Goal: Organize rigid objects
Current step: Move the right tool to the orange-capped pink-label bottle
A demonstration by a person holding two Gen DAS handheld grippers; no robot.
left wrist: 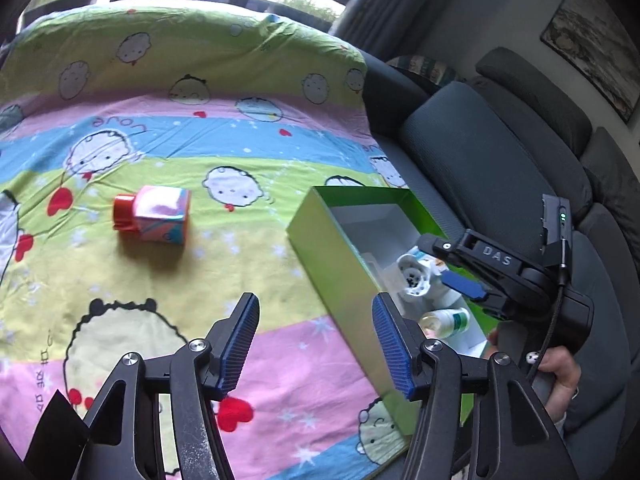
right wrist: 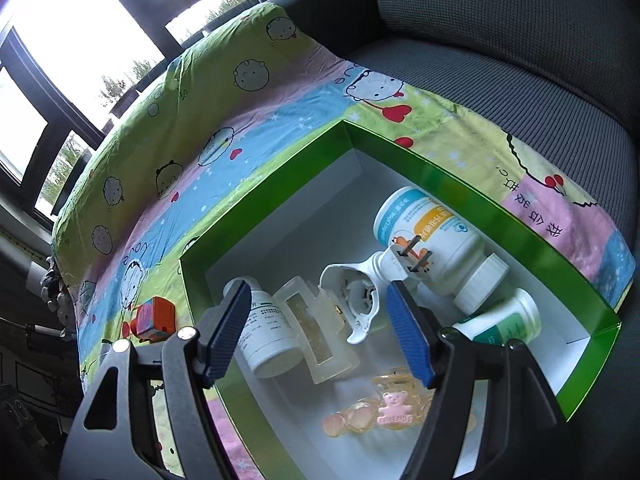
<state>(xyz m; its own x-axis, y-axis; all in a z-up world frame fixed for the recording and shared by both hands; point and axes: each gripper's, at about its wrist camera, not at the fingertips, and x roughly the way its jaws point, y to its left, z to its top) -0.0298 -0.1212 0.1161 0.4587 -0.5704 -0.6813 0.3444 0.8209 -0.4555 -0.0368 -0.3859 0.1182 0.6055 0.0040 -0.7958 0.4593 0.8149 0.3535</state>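
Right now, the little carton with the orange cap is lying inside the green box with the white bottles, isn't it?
Not quite. The carton with the orange cap lies outside the green box, on the cartoon bedsheet beside it, as the left wrist view shows. The white bottles are indeed inside the box.

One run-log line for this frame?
left claw: open, empty | right claw: open over green cardboard box | red-capped pastel carton: lying on sheet, outside box
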